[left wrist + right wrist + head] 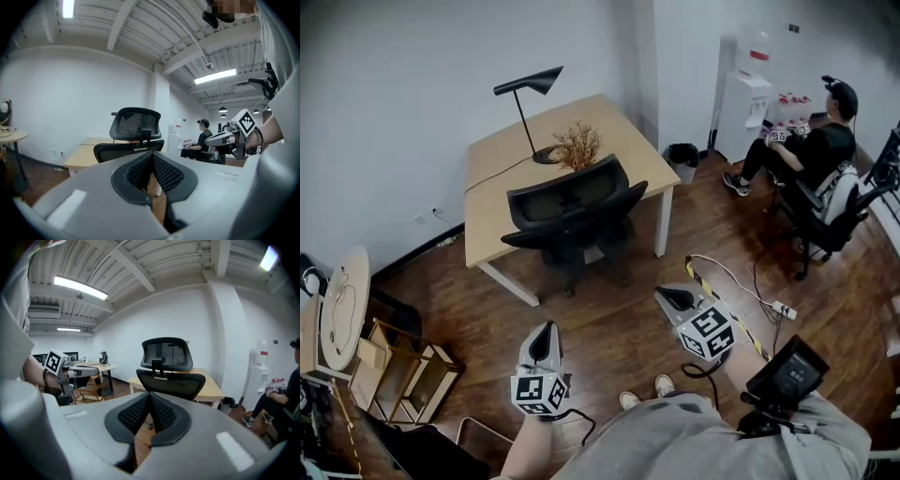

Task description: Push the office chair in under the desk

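Wood floor (619,323): office chair (572,220) faces the desk (502,164).

Wooden floor (619,323) bearing desk (619,131) and office chair (572,211), desk bearing lamp (534,84), dried plant (577,145)

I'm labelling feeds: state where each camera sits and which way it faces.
Head view: head-mounted, looking steeply down at the office chair and desk; shows the left hand-held gripper and right hand-held gripper.
Left gripper view: rides the left one, faces the chair's back past shut jaws; right one at right.
Right gripper view: mirrored; shut jaws, same chair, left one at left.
Shared: both gripper views hold chair and desk.
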The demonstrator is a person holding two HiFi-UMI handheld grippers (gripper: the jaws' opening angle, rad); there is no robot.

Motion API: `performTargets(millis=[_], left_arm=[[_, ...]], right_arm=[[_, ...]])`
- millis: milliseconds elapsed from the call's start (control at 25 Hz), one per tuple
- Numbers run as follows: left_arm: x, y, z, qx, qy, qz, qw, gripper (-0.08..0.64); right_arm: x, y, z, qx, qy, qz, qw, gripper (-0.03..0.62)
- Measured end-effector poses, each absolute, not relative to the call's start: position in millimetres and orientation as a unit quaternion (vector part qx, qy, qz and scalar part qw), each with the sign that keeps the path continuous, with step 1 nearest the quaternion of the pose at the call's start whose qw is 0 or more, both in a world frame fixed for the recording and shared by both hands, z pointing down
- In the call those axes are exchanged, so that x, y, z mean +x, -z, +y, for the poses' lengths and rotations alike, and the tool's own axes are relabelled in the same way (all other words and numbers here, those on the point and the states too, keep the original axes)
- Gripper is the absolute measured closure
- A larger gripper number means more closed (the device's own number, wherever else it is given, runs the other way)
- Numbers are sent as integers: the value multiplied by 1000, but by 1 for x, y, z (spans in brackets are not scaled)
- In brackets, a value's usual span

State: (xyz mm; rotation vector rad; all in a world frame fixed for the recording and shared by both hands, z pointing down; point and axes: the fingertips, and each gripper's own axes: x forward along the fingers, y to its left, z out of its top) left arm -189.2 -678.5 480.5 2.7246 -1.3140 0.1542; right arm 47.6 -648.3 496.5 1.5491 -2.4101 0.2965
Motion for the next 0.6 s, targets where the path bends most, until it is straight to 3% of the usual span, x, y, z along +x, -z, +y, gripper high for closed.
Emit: performTargets(millis=[600], left_arm=[[-161, -466, -666, 897, -42, -439, 41, 560]], right_arm=[[70, -489, -648, 525, -97, -837, 115, 586]])
